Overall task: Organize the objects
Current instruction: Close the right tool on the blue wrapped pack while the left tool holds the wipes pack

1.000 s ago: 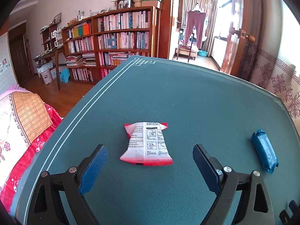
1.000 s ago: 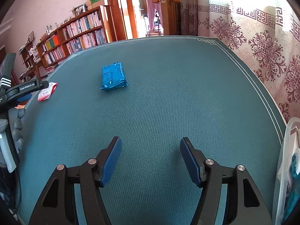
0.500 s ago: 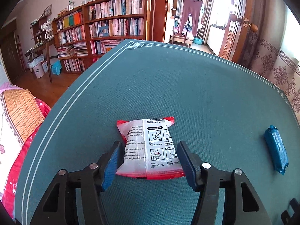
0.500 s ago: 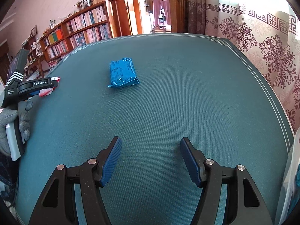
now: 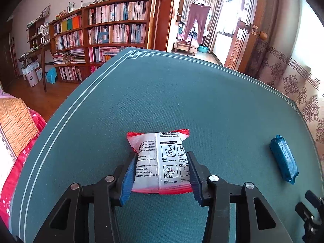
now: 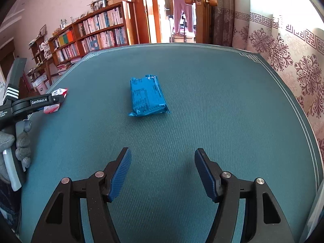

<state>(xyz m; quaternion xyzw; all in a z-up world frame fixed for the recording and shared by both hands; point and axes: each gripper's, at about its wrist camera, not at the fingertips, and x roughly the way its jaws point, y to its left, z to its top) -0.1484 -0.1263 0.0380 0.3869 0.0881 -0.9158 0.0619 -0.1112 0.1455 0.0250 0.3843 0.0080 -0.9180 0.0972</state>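
Observation:
A white packet with red ends and printed instructions (image 5: 162, 162) lies on the green table (image 5: 162, 93). My left gripper (image 5: 161, 172) is shut on it, both blue pads pressing its sides. The packet also shows in the right wrist view (image 6: 55, 101), held by the left gripper (image 6: 50, 101) at the table's left edge. A blue wrapped packet (image 6: 146, 97) lies in the middle of the table, ahead of my right gripper (image 6: 162, 172), which is open and empty above the cloth. The blue packet also shows at the right of the left wrist view (image 5: 284, 162).
A bookshelf (image 5: 105, 34) stands beyond the table's far left edge. A patterned curtain (image 6: 283, 50) hangs along the right side. A bed with red and orange covers (image 5: 14, 131) lies to the left of the table.
My left gripper moved forward around the white and red packet and shut on its sides. My right gripper moved nearer the blue packet and stayed open.

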